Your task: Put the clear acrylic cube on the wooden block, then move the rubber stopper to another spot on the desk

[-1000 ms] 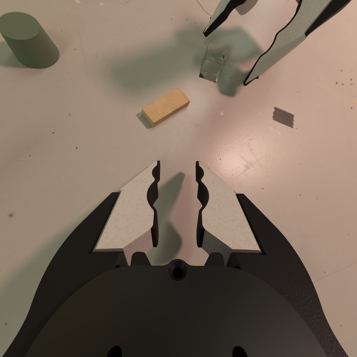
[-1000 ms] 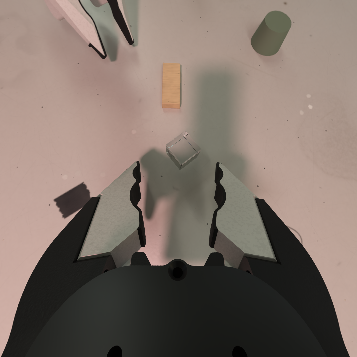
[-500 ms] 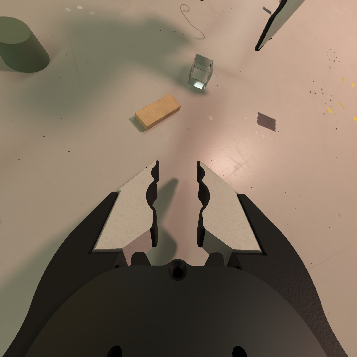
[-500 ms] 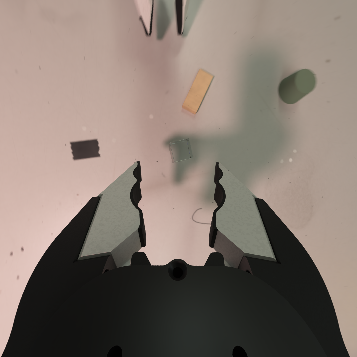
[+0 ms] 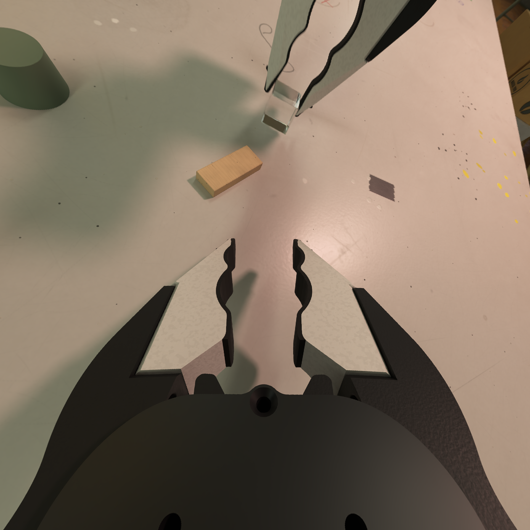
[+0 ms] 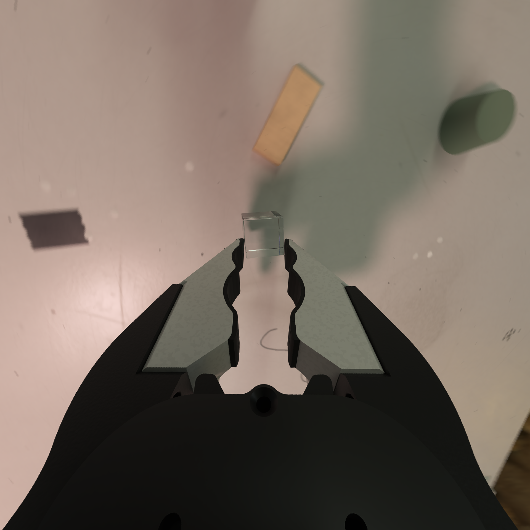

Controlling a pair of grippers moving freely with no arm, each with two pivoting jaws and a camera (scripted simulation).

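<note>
The clear acrylic cube [image 6: 263, 233] sits between the fingertips of my right gripper [image 6: 263, 243], which is shut on it. In the left wrist view the cube [image 5: 279, 113] hangs tilted at those fingertips [image 5: 304, 100], beyond the wooden block [image 5: 229, 170]. I cannot tell whether the cube touches the desk. The wooden block [image 6: 288, 114] lies flat ahead of the right gripper, slightly right. The green rubber stopper [image 5: 28, 71] stands at the far left; in the right wrist view it [image 6: 476, 123] is at the upper right. My left gripper [image 5: 263, 243] is open and empty, short of the block.
A dark tape patch [image 5: 383, 187] lies on the desk right of the block and shows at the left in the right wrist view [image 6: 53, 228]. The desk's right edge [image 5: 509, 86] has a cardboard box [image 5: 520, 71] beyond it. The desk edge [image 6: 513, 430] also shows at the lower right.
My right gripper came down over the cube and narrowed its jaws onto it; they were wide apart before. The left gripper stayed open and barely shifted.
</note>
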